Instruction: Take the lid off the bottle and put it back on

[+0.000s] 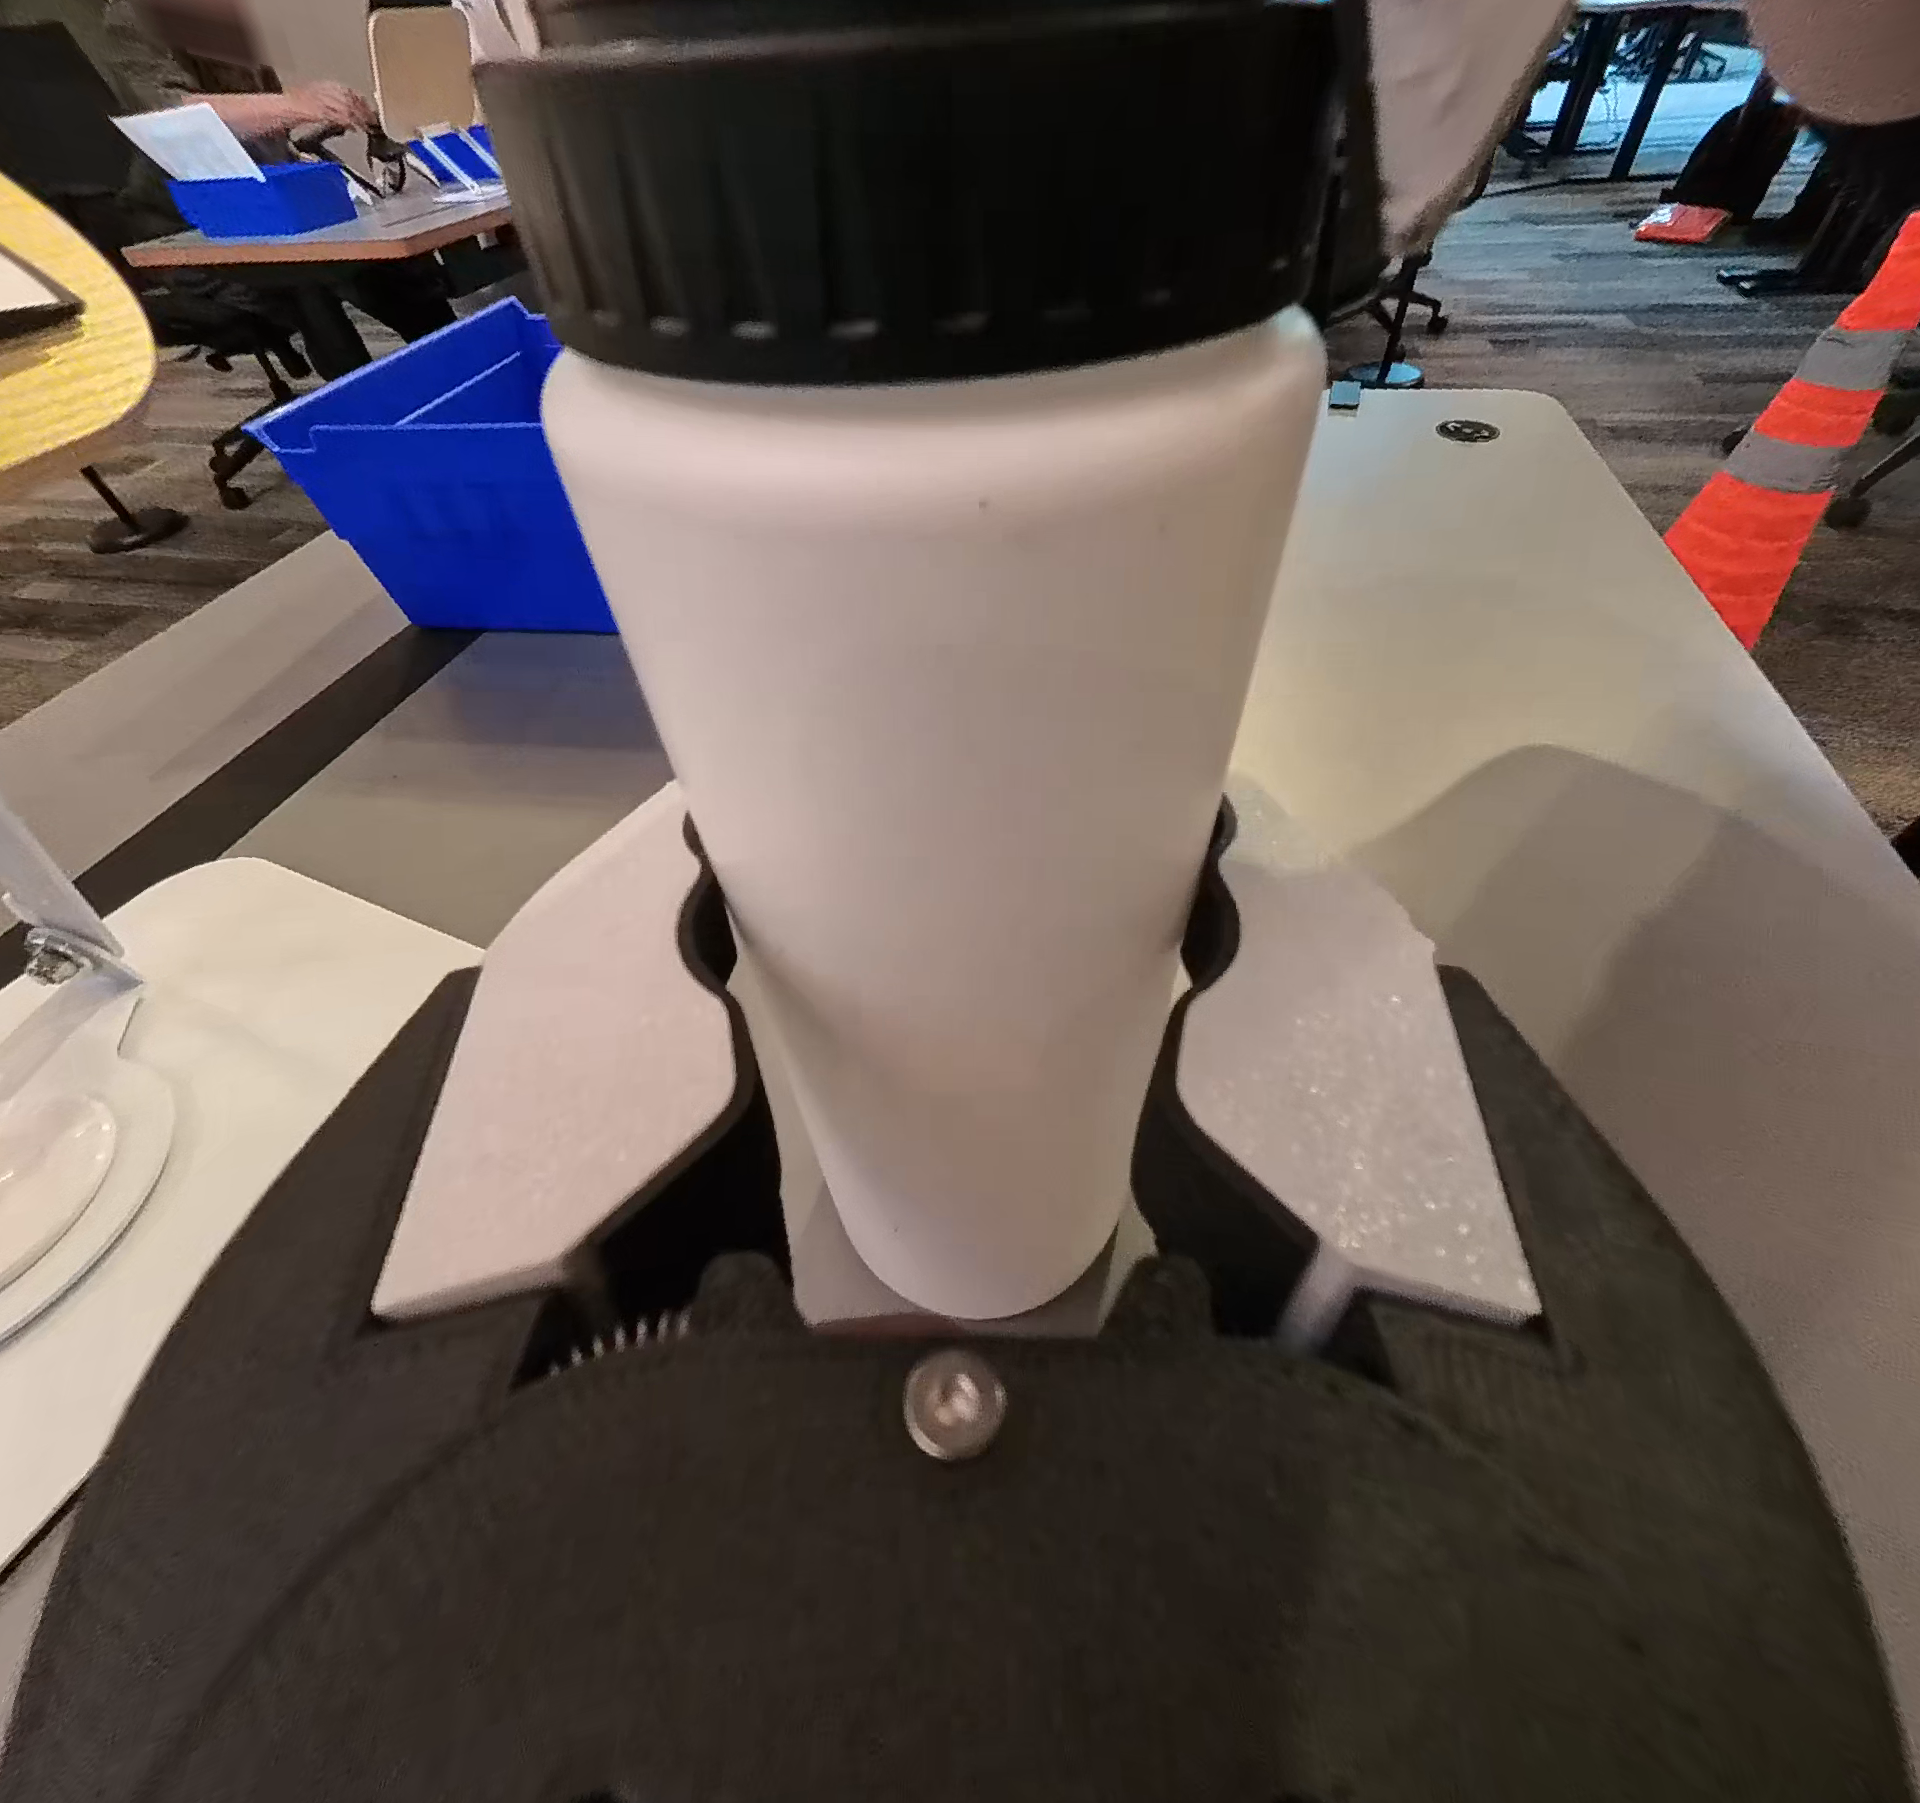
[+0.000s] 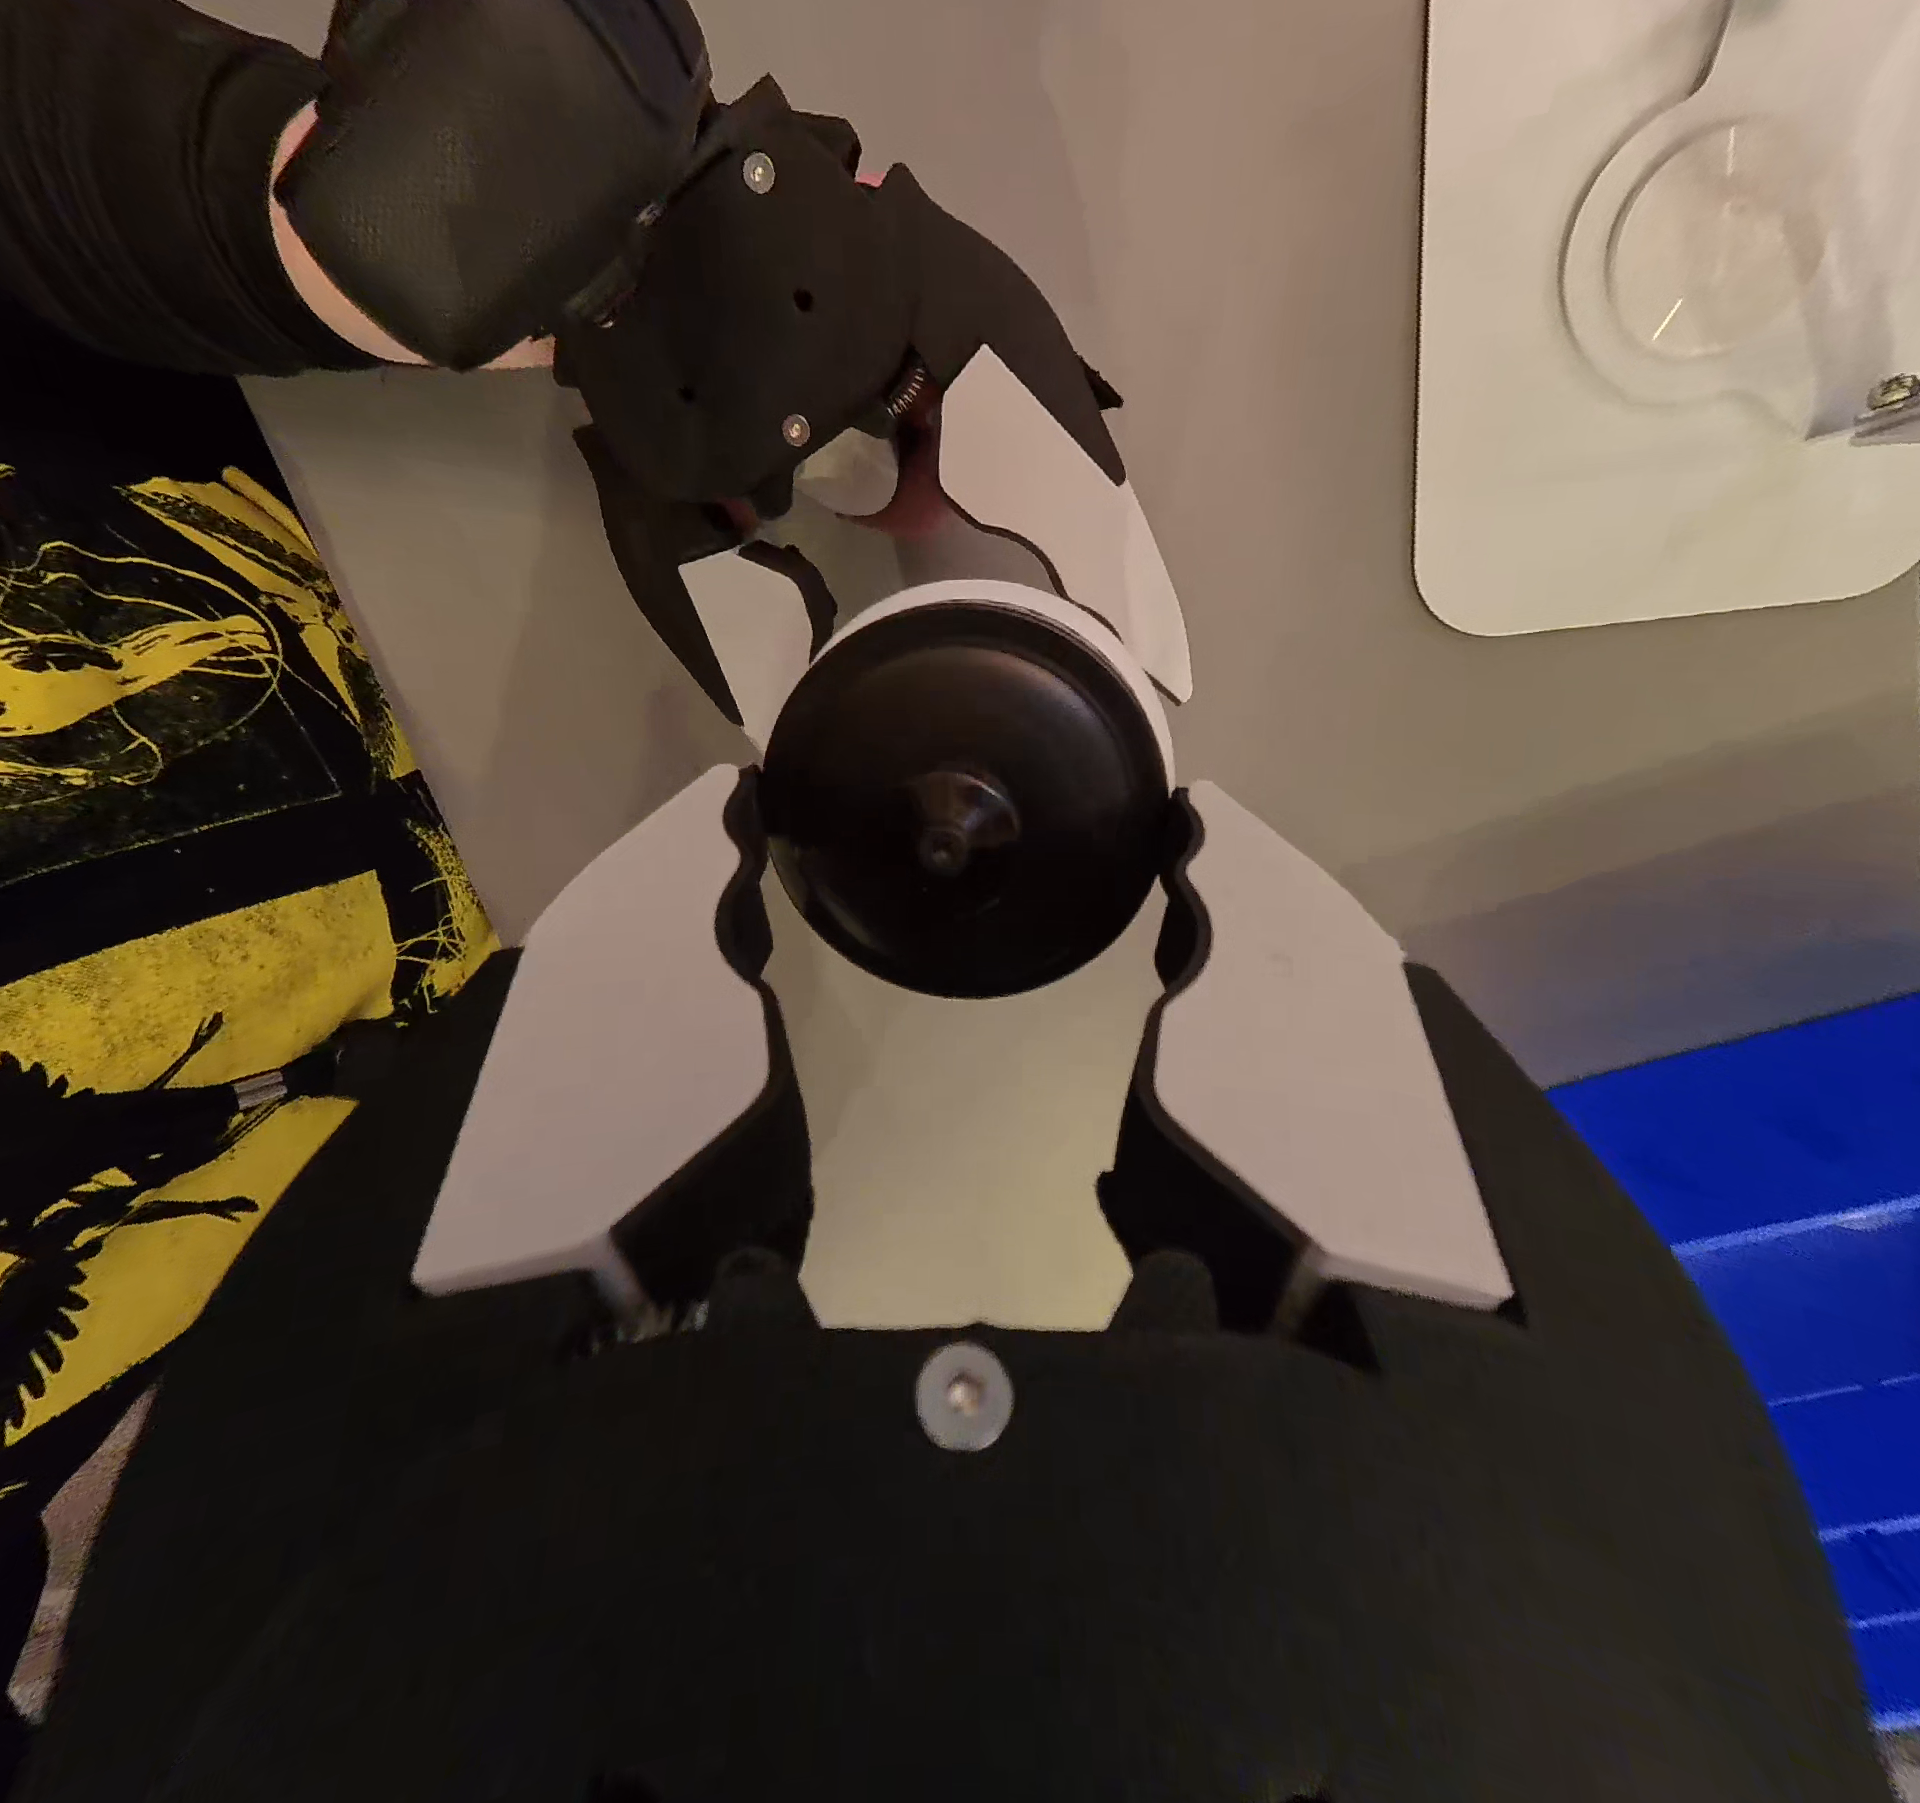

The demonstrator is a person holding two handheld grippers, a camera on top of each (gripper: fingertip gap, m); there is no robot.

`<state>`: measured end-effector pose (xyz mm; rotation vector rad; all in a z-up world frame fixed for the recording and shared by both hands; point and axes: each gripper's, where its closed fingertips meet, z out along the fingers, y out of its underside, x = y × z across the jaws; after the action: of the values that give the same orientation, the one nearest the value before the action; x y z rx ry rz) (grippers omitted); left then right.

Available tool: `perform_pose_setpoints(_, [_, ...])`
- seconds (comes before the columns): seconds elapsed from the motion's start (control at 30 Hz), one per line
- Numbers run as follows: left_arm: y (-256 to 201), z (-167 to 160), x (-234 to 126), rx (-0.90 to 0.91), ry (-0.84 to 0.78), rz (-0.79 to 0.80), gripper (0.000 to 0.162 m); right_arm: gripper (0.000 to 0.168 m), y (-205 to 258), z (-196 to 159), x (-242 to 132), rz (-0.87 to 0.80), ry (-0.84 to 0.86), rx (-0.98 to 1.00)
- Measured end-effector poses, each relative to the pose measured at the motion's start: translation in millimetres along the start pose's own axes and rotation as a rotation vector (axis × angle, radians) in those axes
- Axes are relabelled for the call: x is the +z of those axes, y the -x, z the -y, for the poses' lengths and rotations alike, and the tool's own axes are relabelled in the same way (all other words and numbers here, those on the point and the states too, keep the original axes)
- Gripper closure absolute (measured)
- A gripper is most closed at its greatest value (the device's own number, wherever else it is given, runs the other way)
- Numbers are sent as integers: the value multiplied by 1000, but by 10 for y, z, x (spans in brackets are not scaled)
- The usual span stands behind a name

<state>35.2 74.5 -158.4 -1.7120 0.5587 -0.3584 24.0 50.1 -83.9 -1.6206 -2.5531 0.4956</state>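
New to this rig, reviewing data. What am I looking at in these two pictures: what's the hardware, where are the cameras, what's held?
No robot arm here: a person holds a hand-operated two-finger gripper in each hand, each with a wide-angle camera looking along its fingers.

Left wrist view: the left gripper looks sideways at a white bottle, jaws shut on its lower body. The black lid is on top.

Right wrist view: the right gripper looks straight down, jaws shut on the lid's rim. Beyond it you see the left gripper and the person's gloved hand.

On the grey table: a blue bin and a white pad carrying a clear fixture.
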Motion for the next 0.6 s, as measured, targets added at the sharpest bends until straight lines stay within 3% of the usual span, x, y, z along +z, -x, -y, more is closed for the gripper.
perform_pose_setpoints(0.43, [13, -2, -10, -26, -39, -19, 77, 95, -17, 11, 13, 41, 116, -160])
perform_pose_setpoints(0.6, [10, 0, 0, -23, -41, -21, 77, 95, -36, -30, -2, 69, 253, -397])
